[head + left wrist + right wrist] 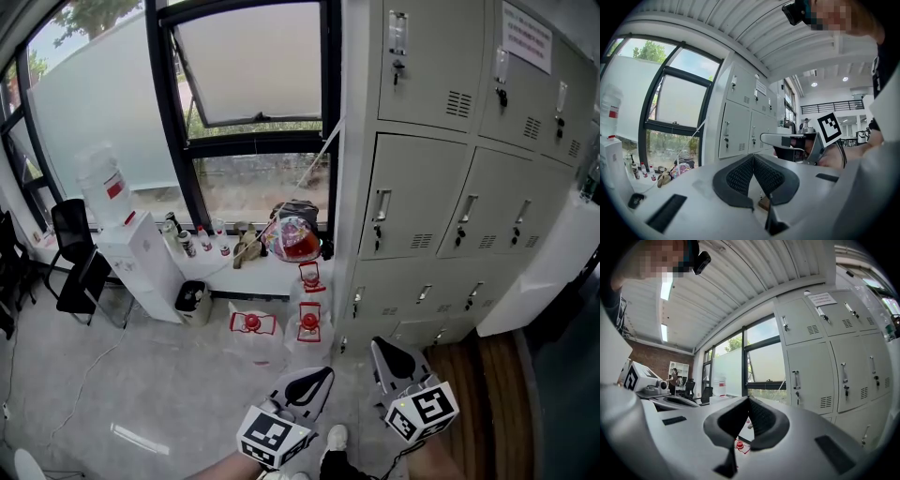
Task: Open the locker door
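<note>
Head view: locker bank (441, 141), doors (412, 192) shut.
It stands just right of the window (248, 94), seemingly every door latched; left claw (752, 158) and right claw (748, 400), both pinched closed and empty, hang low, well apart from it.
</note>
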{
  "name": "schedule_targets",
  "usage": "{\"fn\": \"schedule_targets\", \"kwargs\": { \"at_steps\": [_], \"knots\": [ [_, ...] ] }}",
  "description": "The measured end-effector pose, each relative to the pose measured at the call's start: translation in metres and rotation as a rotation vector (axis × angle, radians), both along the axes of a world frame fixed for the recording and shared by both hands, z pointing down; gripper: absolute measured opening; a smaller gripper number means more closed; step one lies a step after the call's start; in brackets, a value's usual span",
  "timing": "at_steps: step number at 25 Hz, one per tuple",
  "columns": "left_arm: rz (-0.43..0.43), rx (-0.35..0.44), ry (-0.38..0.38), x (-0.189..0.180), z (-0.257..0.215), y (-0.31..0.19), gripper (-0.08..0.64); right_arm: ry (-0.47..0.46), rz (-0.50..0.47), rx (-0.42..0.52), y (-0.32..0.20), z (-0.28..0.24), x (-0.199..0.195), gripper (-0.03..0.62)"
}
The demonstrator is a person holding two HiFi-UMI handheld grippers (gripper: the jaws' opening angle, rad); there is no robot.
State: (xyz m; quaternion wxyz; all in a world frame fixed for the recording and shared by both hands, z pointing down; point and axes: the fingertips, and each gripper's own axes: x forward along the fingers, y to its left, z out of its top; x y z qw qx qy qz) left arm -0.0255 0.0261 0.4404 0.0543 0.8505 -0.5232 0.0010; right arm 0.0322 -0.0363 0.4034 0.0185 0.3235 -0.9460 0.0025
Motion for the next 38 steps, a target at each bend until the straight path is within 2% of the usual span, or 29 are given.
{"fn": "schedule_targets", "kwargs": {
  "at_steps": [10,23,30,38],
  "knots": [
    [0.001,-0.002,-0.002,-0.004,-0.003,-0.092,0.017,-0.003,0.003,-0.010,-0.099,-0.001,-0.012,0.052],
    [-0.051,-0.004,0.010,-0.017,-0.012,-0.185,0.017,0.000,-0.002,-0.022,-0.220,-0.006,-0.028,0.052],
    [-0.071,0.006,0.008,-0.009,-0.007,-0.217,0.017,-0.002,0.007,-0.012,-0.268,-0.007,-0.030,0.052],
    [-0.067,0.013,0.000,-0.001,-0.010,-0.229,0.017,-0.023,0.051,-0.020,-0.300,-0.014,-0.034,0.054]
  ]
}}
